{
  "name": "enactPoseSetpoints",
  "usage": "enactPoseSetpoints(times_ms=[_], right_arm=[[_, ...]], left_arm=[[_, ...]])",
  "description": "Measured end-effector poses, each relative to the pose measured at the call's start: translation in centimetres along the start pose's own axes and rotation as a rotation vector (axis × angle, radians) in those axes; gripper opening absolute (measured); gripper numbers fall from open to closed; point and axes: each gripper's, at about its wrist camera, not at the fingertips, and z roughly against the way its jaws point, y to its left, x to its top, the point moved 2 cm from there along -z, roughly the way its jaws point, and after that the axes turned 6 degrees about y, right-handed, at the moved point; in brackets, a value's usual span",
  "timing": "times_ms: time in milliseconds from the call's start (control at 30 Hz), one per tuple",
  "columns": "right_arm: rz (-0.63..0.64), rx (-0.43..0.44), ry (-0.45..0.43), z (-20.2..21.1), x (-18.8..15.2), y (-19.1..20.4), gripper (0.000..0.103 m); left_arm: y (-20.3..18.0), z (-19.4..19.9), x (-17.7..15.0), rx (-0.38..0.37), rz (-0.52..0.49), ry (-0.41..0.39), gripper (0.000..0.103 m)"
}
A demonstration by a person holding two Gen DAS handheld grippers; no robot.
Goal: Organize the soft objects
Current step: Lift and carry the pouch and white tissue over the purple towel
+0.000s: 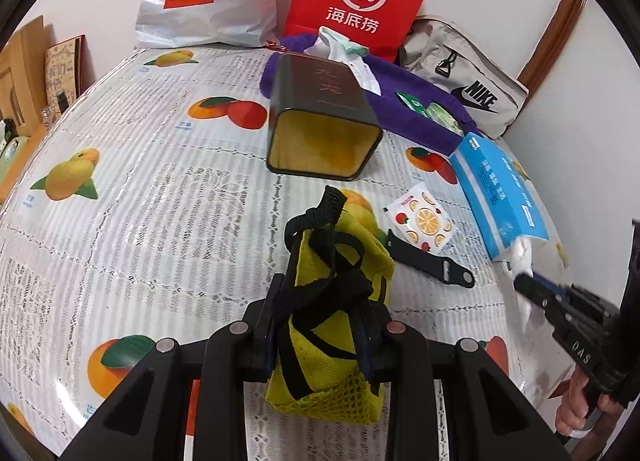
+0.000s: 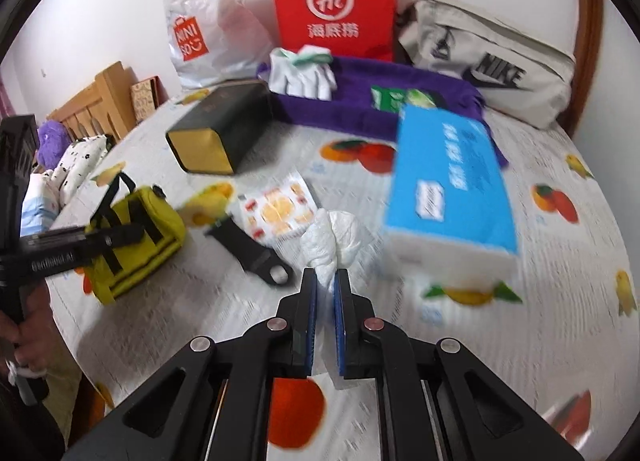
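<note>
left hand-held gripper (image 1: 320, 313) – clamped on yellow bag (image 1: 340, 301) | right hand-held gripper (image 2: 325, 281) – pinching white tissue (image 2: 332, 241)

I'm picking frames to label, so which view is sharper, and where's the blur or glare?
Left wrist view: sharp, only fisheye bending, mild sheen on the tablecloth. Right wrist view: motion-smeared, worst on the blue tissue pack; the tissue in the right gripper stays readable.

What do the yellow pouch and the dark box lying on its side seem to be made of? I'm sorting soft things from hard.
Yellow pouch: woven fabric with a mesh panel and black webbing straps; it sags and creases, so soft. Dark box: rigid, probably tin, with a satin dark outside and a shiny gold inside; its edges stay straight.
</note>
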Motion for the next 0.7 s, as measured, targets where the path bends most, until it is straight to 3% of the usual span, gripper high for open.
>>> enactPoseSetpoints(times_ms=[267, 700], right_arm=[[-0.084, -0.046, 0.06, 0.5, -2.6, -3.4, 0.008], [-0.132, -0.014, -0.027, 4.2, -0.3, -5.2, 0.008]], left_arm=[[-0.9, 0.6, 0.5, -0.017, -0.011, 0.002, 0.028], [-2.8, 3.9, 3.2, 0.009, -0.023, -0.054, 0.028]])
